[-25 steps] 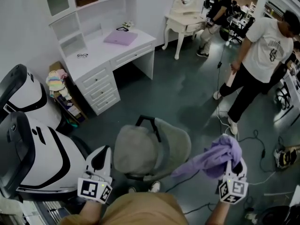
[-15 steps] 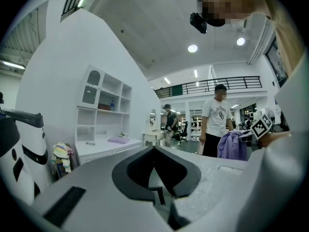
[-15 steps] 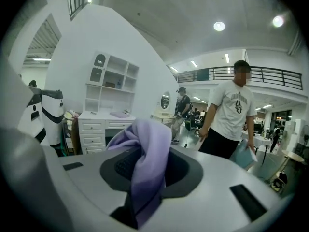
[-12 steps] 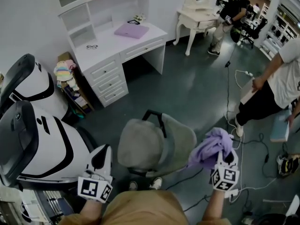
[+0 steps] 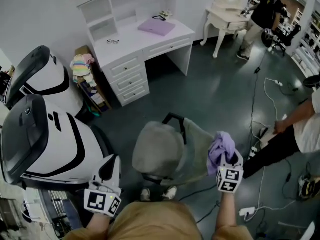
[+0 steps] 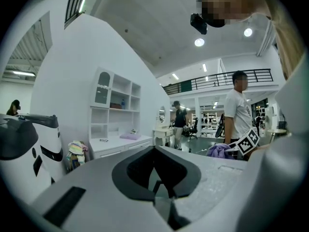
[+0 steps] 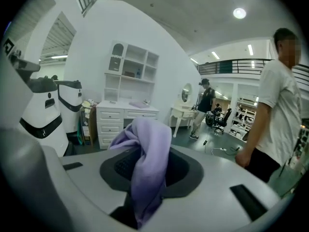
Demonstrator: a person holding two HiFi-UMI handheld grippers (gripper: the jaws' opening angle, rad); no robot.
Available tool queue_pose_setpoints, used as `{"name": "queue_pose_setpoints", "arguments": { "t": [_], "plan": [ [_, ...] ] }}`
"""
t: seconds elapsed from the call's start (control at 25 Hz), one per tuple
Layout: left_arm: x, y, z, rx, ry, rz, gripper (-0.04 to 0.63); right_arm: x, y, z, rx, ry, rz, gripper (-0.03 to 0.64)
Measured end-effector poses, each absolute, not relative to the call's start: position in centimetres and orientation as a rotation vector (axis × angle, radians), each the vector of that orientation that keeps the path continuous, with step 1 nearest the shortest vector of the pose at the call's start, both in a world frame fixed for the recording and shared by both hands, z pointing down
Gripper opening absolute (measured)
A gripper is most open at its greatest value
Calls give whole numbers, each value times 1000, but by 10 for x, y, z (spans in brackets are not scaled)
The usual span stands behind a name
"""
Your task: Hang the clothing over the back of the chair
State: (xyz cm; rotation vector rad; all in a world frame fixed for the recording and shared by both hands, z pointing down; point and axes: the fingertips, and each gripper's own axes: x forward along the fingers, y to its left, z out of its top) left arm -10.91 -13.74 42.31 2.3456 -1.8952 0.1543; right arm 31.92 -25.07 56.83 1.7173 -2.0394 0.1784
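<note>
Lavender, soft fabric clothing (image 5: 220, 145) is seen in the head view bunched over the right claw (image 5: 227, 164), just beside the right edge of the grey padded chair (image 5: 159, 149). The left claw (image 5: 108, 170) is held low at the chair's other side, its jaws together and nothing carried. The fabric is judged light, limp and not fragile, likely to sag and fold rather than keep its shape. A hold near a hem or shoulder edge, with the second claw taking another edge, would probably let it be spread over the chair back. In the left gripper view the jaws are shown closed on nothing, and the clothing (image 6: 218, 150) is visible beyond them to the right. In the right gripper view the jaws are clamped on a fold of the clothing (image 7: 145, 158), which is draped across them. Compared with a second ago, the clothing has been brought down and inward towards the chair, and its loose tail, then trailing leftwards, is now gathered into a ball.
</note>
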Motion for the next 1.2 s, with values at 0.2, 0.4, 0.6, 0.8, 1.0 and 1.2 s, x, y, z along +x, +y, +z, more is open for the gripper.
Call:
{"name": "queue_pose_setpoints", "arguments": {
  "t": [0.2,0.4,0.6,0.8,1.0,1.2],
  "plan": [
    [-123,-125,430,2301,-1938,170,3,282,-261,615,1552,-2017,198,112],
    [-135,-114,432,2261,-1968,179,3,250,-272,651,1430,-2019,198,115],
    [-135,-110,436,2254,-1960,181,3,238,-277,685,1364,-1967,241,117],
    [-141,-104,439,2252,-1959,182,3,222,-277,706,1292,-1953,260,121],
    [-151,-102,438,2248,-1959,177,3,212,-281,724,1246,-1935,279,123],
    [-161,-95,439,2239,-1957,166,3,206,-283,747,1197,-1898,345,170]
  ]
}}
